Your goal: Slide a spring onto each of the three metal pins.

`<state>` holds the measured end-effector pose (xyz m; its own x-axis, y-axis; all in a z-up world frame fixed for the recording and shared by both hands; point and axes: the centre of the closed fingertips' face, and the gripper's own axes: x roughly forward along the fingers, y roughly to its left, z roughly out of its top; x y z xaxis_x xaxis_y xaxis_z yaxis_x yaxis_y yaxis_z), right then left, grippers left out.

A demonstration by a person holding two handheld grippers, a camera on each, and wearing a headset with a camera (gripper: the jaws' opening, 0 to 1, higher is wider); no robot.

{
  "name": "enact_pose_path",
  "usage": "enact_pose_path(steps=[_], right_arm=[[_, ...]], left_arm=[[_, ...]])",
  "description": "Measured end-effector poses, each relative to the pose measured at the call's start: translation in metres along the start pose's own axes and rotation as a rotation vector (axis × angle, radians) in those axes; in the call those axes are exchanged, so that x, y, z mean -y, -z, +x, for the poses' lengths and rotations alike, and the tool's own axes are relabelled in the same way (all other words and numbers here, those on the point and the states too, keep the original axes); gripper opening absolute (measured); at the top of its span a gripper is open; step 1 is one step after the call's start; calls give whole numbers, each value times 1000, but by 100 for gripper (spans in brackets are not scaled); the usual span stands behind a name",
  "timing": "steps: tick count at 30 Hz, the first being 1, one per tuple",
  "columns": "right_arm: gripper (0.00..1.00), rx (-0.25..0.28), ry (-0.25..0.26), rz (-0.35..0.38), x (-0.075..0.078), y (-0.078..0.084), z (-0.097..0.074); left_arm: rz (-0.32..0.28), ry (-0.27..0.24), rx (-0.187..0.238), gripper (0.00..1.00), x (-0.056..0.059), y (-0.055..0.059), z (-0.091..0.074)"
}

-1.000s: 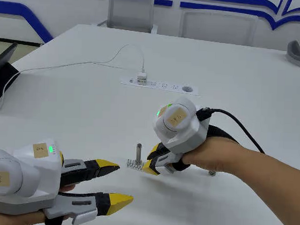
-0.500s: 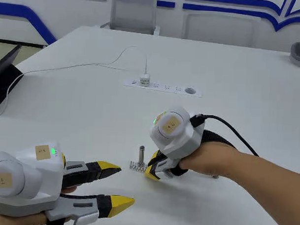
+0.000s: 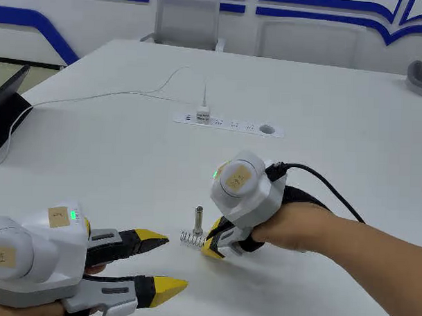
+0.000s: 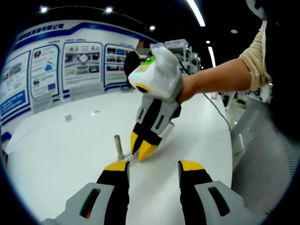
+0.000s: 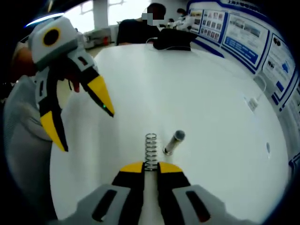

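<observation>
- Small coiled metal spring (image 3: 190, 238) lies sideways low at the white tabletop (image 3: 128, 148), just beside the base of the short grey metal pin (image 3: 198, 221); it is not on the pin.
- In the right gripper view the spring (image 5: 150, 151) runs straight out from the jaw tips, and the pin (image 5: 173, 142) is just to its right.
- The pin stands upright on the table, top end bare.
- Your right gripper (image 3: 211, 246), white body with black jaws and yellow tips, is angled down at the table, jaws narrow and pinching the near end of the spring (image 5: 151, 166).
- The left gripper view shows the right gripper (image 4: 143, 149) tip-down next to the pin (image 4: 118, 146).
- Your left gripper (image 3: 174, 262), same build, hovers low near you, left of the pin and apart from it, jaws wide with nothing between them (image 4: 153, 165).
- A black cable (image 3: 321, 177) leaves the right gripper's body and runs back past your forearm.
- Farther out on the table: a flat white power strip (image 3: 228, 123) with a small white plug (image 3: 203, 116) in it, and a thin white cord (image 3: 116, 92) trailing off left.
</observation>
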<state>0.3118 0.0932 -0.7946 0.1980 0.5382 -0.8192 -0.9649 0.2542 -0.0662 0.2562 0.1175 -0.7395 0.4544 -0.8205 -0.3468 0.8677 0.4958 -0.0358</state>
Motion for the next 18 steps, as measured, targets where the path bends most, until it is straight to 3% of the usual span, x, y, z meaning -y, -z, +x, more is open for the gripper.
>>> enact_pose_path(steps=[18], right_arm=[[12, 59, -49, -90, -28, -11, -49]], left_arm=[[15, 10, 6, 41, 3, -4, 4]])
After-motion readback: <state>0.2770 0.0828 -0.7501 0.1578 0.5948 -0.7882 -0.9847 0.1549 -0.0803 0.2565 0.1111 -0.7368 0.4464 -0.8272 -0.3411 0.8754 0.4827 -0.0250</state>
